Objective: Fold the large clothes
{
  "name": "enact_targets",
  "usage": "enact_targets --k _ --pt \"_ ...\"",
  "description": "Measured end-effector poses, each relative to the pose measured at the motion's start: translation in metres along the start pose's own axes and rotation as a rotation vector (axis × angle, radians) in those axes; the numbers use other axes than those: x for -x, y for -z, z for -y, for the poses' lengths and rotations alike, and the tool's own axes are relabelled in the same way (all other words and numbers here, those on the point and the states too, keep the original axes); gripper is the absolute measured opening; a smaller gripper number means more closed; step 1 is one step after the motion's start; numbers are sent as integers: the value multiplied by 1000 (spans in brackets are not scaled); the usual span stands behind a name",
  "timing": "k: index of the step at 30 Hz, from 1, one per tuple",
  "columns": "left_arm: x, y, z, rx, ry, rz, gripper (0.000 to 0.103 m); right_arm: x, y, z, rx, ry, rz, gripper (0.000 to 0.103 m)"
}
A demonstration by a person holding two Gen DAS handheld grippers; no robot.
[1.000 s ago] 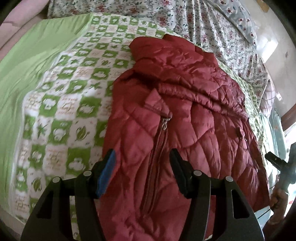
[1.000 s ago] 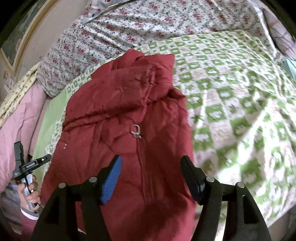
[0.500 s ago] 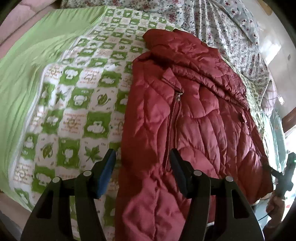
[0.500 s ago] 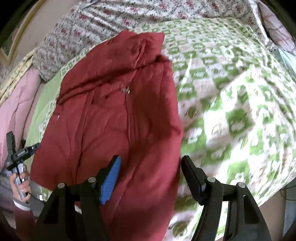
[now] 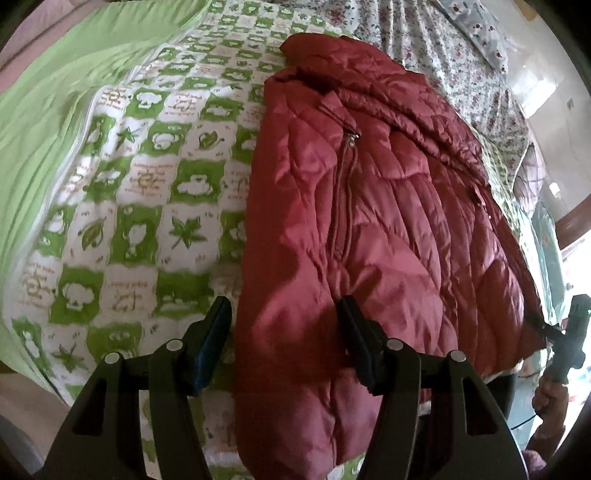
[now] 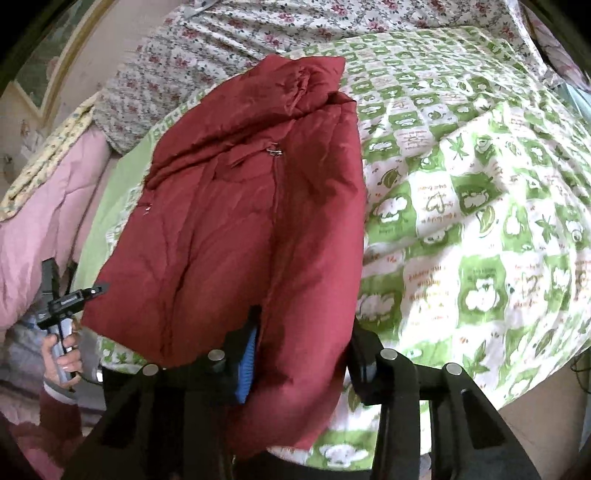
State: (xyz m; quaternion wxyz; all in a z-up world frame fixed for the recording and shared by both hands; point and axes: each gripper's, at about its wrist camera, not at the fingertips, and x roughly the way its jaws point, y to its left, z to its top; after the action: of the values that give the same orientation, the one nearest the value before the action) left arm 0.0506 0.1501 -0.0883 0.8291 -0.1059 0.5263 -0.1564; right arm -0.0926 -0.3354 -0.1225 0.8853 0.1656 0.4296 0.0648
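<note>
A dark red quilted jacket (image 5: 369,221) lies lengthwise on the bed, zipped, collar at the far end, hem hanging over the near edge. It also shows in the right wrist view (image 6: 240,229). My left gripper (image 5: 284,347) is open, its jaws straddling the jacket's near left corner without closing. My right gripper (image 6: 303,358) is open, with the jacket's near right hem corner between its jaws and draped over the blue pad (image 6: 246,369).
A green and white checked quilt (image 5: 140,206) covers the bed, also seen in the right wrist view (image 6: 480,221). A floral sheet (image 6: 258,33) lies at the far end. A pink blanket (image 6: 40,206) lies beside the bed.
Both grippers have drawn back to the near edge of the bed. The jacket's hem now sits between the jaws of each. Both stay open.
</note>
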Motion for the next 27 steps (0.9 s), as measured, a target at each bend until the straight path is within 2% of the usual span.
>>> enact_targets --k 6,19,22,25,27 --pt "-1 12 9 -41 21 -18 59 -3 4 7 -50 -61 13 43" --pt "2 23 16 -71 29 6 59 -6 8 6 -45 -79 24 44" --pt "6 24 19 -83 30 28 46 -3 10 3 -33 -92 43 33" --pt "11 26 21 -99 30 51 32 0 10 1 -38 -127 72 28" --pt "14 26 21 -96 40 64 27 3 9 0 -42 -150 91 26"
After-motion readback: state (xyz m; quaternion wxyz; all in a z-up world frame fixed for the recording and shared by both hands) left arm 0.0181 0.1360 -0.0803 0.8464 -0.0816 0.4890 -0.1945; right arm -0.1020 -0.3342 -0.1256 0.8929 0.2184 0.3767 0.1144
